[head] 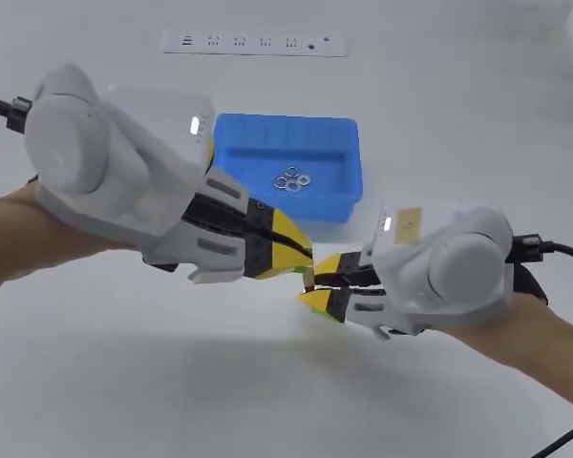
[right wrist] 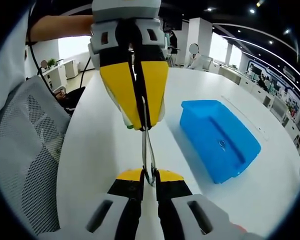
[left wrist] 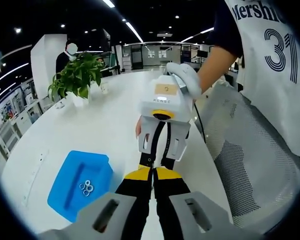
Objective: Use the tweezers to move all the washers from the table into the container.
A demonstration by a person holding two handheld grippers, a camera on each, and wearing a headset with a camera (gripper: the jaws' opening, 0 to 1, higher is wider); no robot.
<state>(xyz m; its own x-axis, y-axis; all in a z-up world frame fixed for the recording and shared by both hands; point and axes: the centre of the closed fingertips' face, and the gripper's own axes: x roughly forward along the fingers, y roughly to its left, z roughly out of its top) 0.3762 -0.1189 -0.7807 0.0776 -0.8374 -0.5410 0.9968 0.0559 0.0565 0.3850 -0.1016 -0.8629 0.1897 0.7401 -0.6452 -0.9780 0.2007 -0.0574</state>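
Both pairs of jaws are clenched on the tweezers [right wrist: 146, 145], one at each end. In the right gripper view the thin metal legs run from the right gripper [right wrist: 150, 179], whose yellow tips pinch them at the bottom, up into the narrow slit between the yellow tips of the left gripper [right wrist: 141, 122] facing it. From the head view the two grippers meet nose to nose just above the white surface [head: 172, 382]. The left hand [head: 14, 224] comes in level from the left. The right hand [head: 520, 324] comes in from the lower right.

Beyond the meeting tips stands the blue container [head: 267, 206], with a small cluster of washers [head: 292, 179] lying on its floor. A white power strip [head: 253, 42] lies farther back. The left gripper view adds a potted plant [left wrist: 77, 75] across the surface and a grey mesh chair [left wrist: 250, 160] beside the person.
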